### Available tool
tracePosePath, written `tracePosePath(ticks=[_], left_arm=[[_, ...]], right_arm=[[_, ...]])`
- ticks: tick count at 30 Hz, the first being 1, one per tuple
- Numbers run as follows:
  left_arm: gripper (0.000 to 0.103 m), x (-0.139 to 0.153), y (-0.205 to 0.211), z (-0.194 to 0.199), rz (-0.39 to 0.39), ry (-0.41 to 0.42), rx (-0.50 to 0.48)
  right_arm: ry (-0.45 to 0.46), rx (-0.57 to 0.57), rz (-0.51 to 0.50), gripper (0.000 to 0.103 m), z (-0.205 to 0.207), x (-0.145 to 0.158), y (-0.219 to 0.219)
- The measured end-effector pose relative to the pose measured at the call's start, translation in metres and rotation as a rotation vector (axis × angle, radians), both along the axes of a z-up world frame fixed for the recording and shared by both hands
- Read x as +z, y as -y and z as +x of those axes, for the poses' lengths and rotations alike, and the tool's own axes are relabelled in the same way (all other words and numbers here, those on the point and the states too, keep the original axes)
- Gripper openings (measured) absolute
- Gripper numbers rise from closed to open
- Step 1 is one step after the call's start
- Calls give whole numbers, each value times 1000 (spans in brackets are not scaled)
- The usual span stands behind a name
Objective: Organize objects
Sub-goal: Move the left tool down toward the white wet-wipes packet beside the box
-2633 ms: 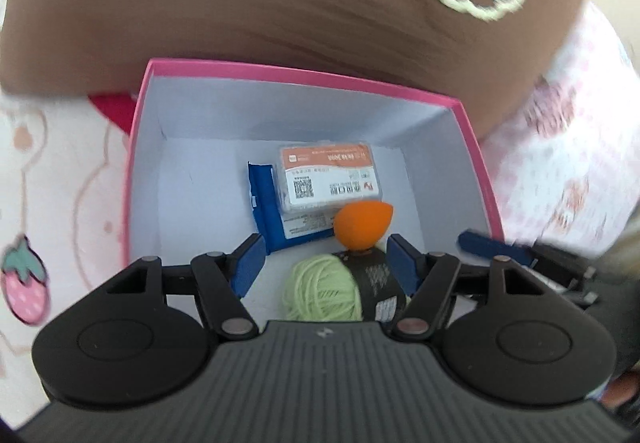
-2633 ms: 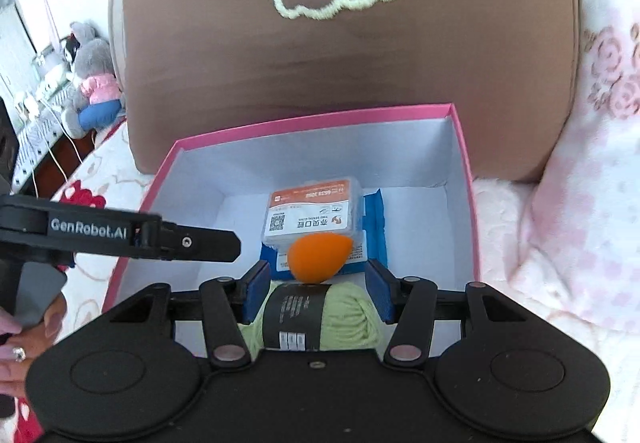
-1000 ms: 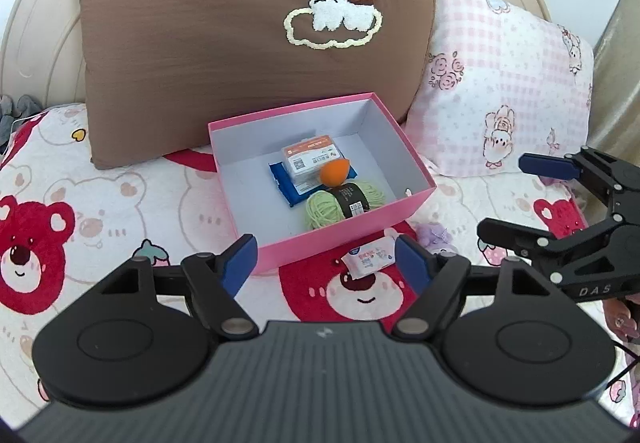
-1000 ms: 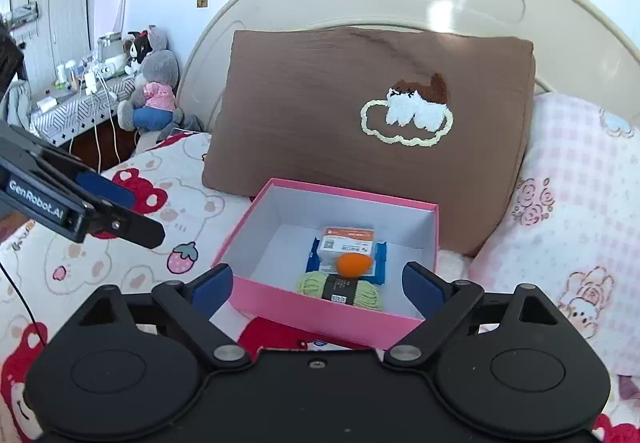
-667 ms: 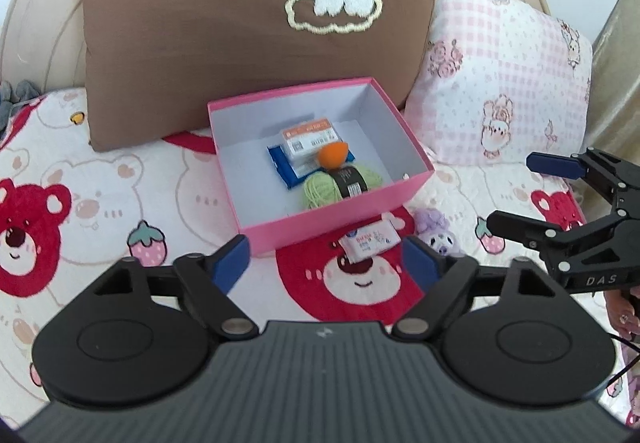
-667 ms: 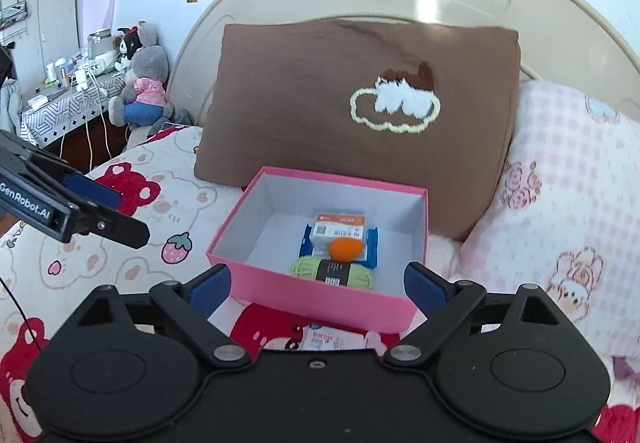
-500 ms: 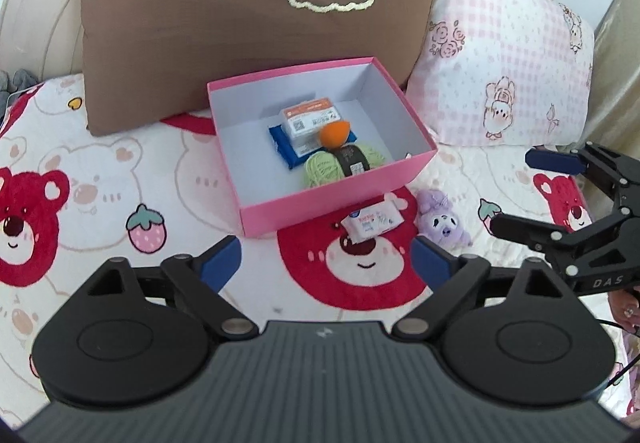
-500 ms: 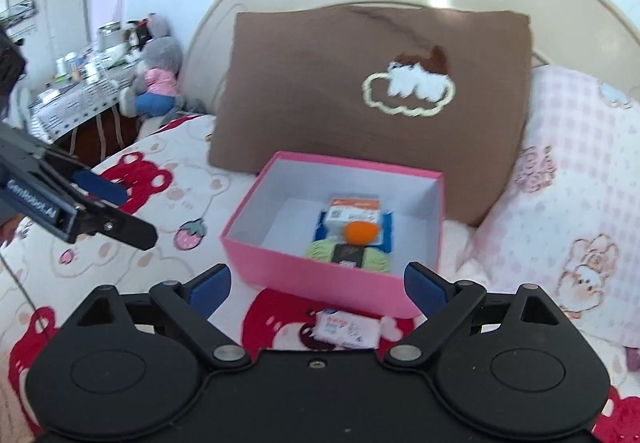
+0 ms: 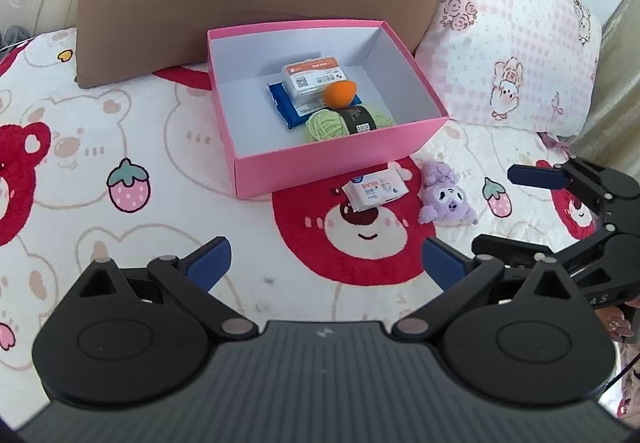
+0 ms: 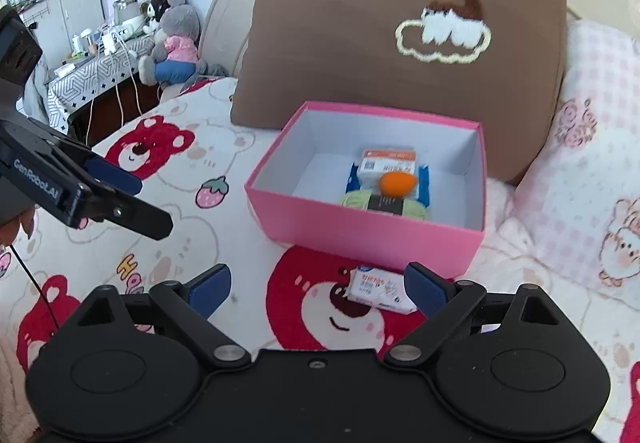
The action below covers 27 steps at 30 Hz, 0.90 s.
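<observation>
The wipes packet (image 10: pixel 380 289) is lying on the bed just in front of the pink box (image 10: pixel 360 231), long axis running across the lower centre of the right wrist frame, sitting nearer the right gripper (image 10: pixel 316 289) than the left gripper (image 9: pixel 326 263), both jaws standing released and empty, the left's having just been opening.

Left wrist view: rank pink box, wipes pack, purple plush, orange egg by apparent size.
1. pink box, by far the largest.
2. wipes pack and purple plush: look about alike, so unranked.
3. orange egg, smallest, though it lies farther back inside the box.
</observation>
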<state>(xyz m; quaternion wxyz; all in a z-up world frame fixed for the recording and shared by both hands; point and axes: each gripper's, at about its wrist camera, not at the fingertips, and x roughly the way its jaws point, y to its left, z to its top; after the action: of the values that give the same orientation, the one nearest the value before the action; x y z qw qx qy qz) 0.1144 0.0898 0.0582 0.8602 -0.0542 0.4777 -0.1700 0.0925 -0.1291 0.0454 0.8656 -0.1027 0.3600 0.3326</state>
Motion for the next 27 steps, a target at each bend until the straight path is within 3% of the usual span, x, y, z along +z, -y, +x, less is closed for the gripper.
tracePosePath(ticks=[5,9,14,25,27], left_arm=[[103,-24,3,8,-3,-12,16],[103,-41,8,17,-40,-10,21],[101,-61,19,27,-65,-31,6],[99,-103,44,39,-136,-18,-7],[99,-108,52,42,-106,0,-9]], right_arm=[[-57,-13,23,95,14,-26,2],[-41,-5,87,95,14,-54,6],[-69,-93,156,95,12,-98,11],[-21,-117,82,95,36,-125,6],[1,-136,89,95,41,-131,5]])
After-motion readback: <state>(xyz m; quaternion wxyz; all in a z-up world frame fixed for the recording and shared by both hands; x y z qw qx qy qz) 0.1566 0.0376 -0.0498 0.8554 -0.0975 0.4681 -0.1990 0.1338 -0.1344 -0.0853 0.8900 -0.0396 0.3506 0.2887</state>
